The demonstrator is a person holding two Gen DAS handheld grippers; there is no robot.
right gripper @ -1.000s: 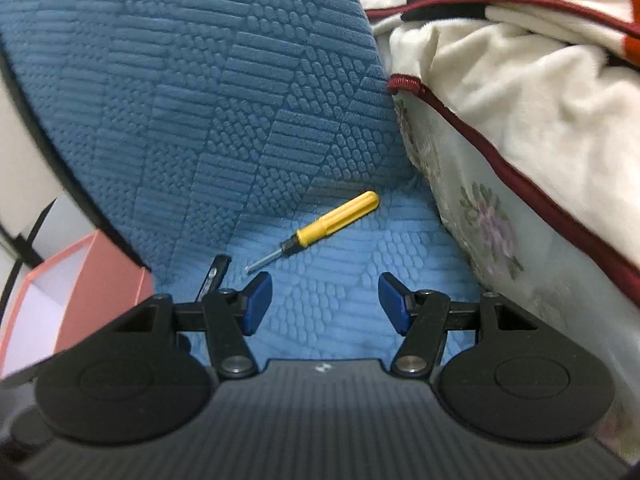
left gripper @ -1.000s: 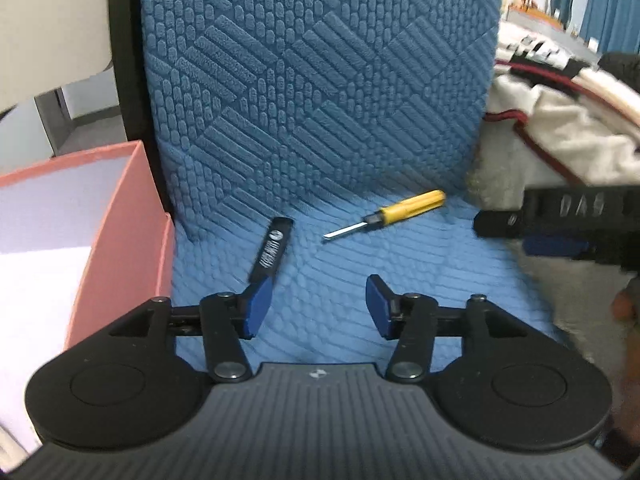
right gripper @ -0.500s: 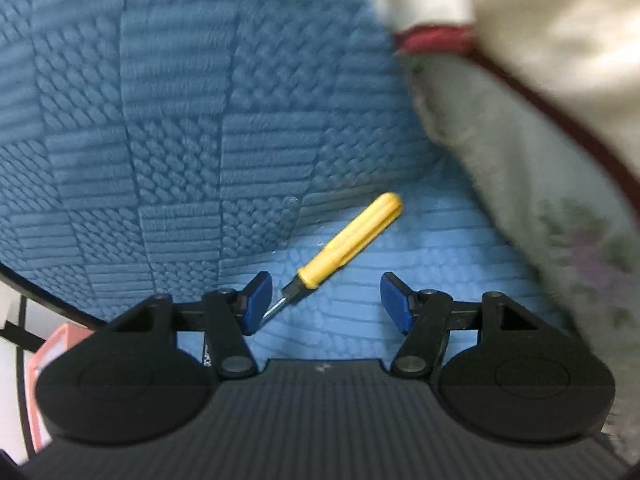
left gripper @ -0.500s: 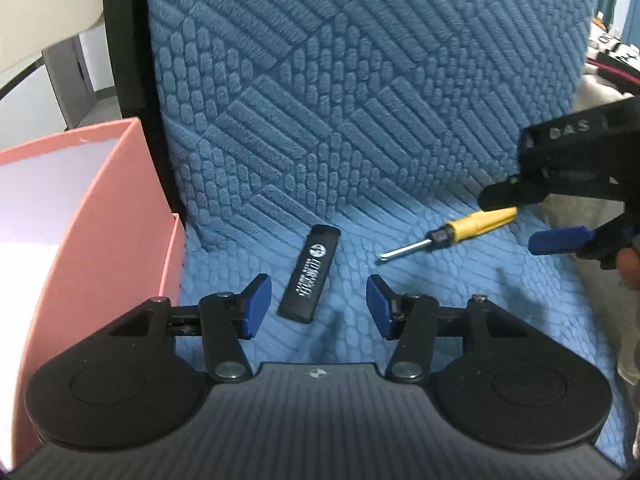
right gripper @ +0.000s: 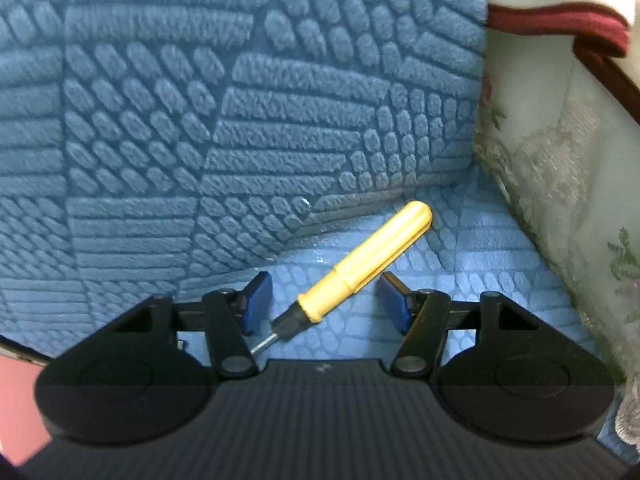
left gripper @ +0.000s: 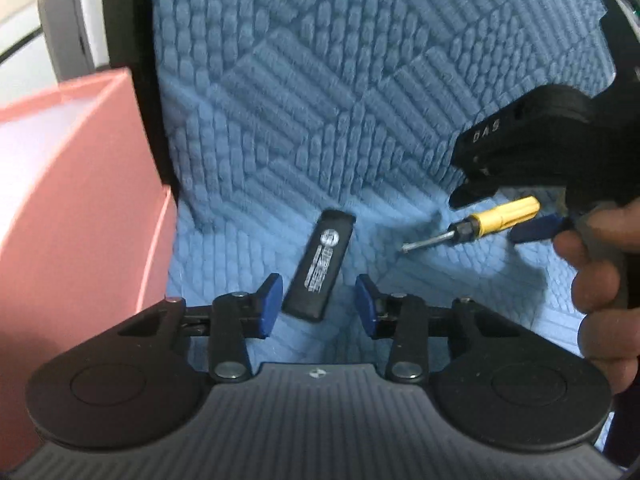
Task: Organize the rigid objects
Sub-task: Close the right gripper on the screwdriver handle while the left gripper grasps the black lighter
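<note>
Both grippers lined up on small hard items lying on the blue seat, nothing gripped yet.

The screwdriver (right gripper: 360, 268) looks light and stiff, with a smooth, likely slippery yellow handle; the thick handle near the black collar seems the best hold, not the thin shaft. It lies slanted from 7 to 1 o'clock between the right gripper (right gripper: 324, 300) pads, jaws wide apart and clear of it. The black bar (left gripper: 319, 266), flat, rigid and probably light, lies nearly lengthwise at 12 o'clock of the left gripper (left gripper: 318, 306); its near end sits between the spread jaws, untouched. Pinching across its narrow sides should suit. A pink box (left gripper: 80, 208) stands at 9 o'clock.
</note>
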